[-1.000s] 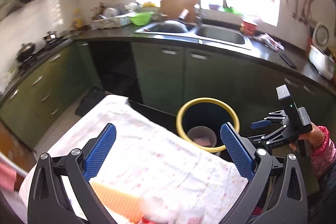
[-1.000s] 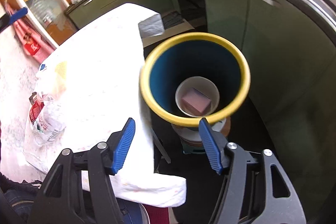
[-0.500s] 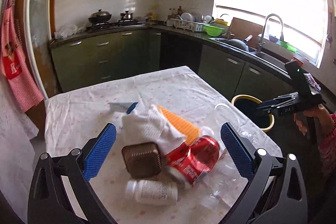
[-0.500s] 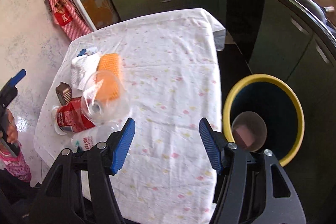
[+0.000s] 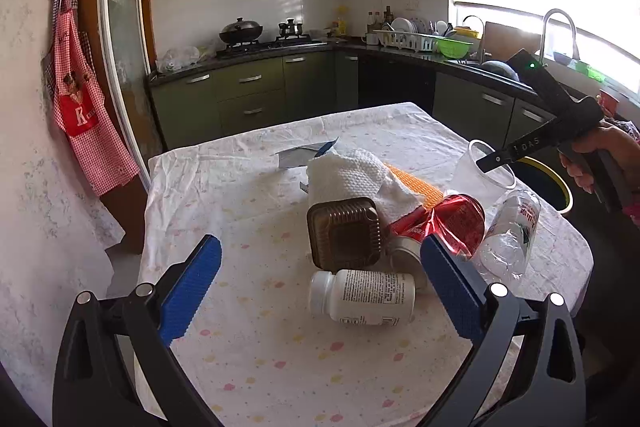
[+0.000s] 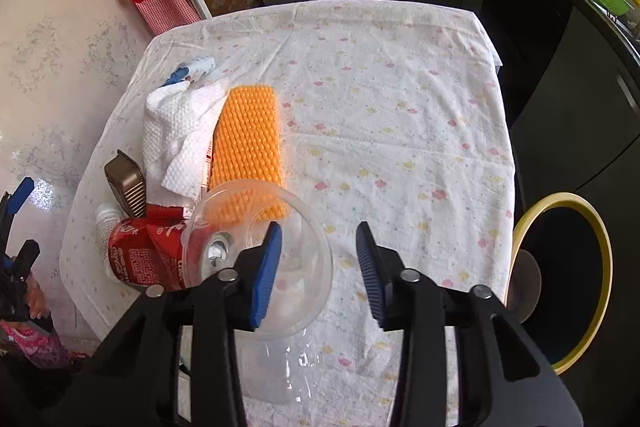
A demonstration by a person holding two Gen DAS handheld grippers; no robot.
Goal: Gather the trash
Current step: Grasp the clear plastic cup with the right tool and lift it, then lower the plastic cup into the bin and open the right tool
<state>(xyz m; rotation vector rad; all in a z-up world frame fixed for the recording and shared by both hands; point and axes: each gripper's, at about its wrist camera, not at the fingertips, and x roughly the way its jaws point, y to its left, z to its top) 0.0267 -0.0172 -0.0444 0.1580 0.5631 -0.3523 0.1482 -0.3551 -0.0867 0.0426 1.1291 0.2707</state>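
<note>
Left tongs (image 5: 320, 291) released above white bottle (image 5: 362, 297); right tongs (image 6: 318, 275) narrowing, unclenched, clear cup (image 6: 276, 259) rim at nine o'clock pad.

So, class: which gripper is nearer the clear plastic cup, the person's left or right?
Right. The right gripper has one finger at the rim of the clear plastic cup, jaws just narrowed with nothing between them. The left gripper hangs open over the white pill bottle, farther from it.
</note>
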